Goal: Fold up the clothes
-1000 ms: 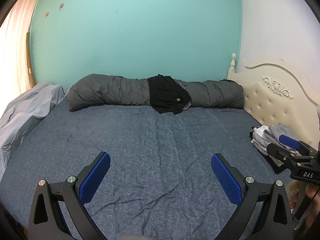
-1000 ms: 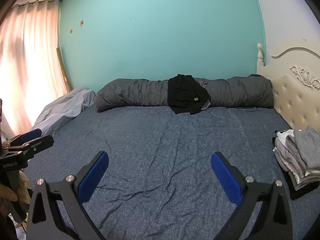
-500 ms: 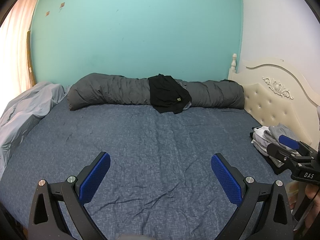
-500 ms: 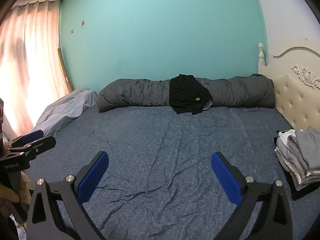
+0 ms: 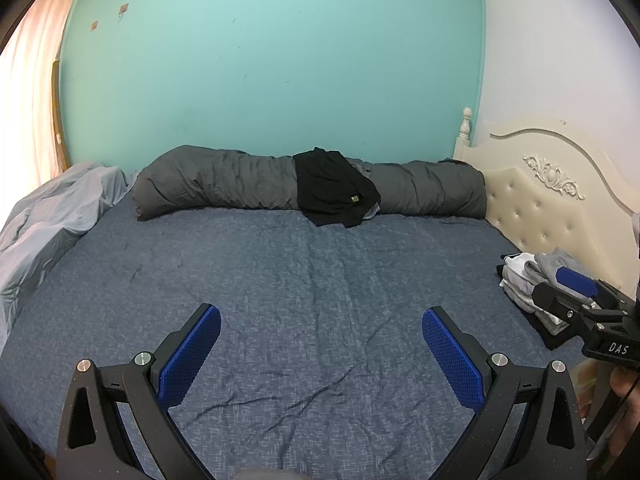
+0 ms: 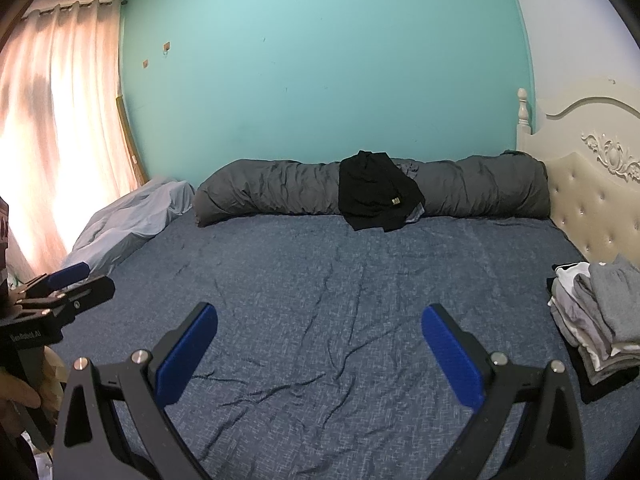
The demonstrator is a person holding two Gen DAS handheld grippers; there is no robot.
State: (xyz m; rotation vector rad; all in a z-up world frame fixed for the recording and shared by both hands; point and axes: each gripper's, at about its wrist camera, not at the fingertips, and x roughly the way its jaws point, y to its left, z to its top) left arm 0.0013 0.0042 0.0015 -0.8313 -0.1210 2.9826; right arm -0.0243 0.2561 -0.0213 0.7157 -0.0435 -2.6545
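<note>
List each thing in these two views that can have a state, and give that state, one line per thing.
Left gripper: open, empty.
Right gripper: open, empty.
Black garment: unfolded, draped over the duvet.
Duvet: rolled up along the wall.
Clothes pile: folded, stacked by the headboard.
Bedsheet: spread, wrinkled.
Curtain: drawn.

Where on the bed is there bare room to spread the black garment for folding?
The middle of the blue sheet is bare, bordered by the rolled grey duvet at the far side, the light blue blanket on the left and both open grippers near you. The right edge is crowded by the folded stack. The black garment lies draped over the duvet.
</note>
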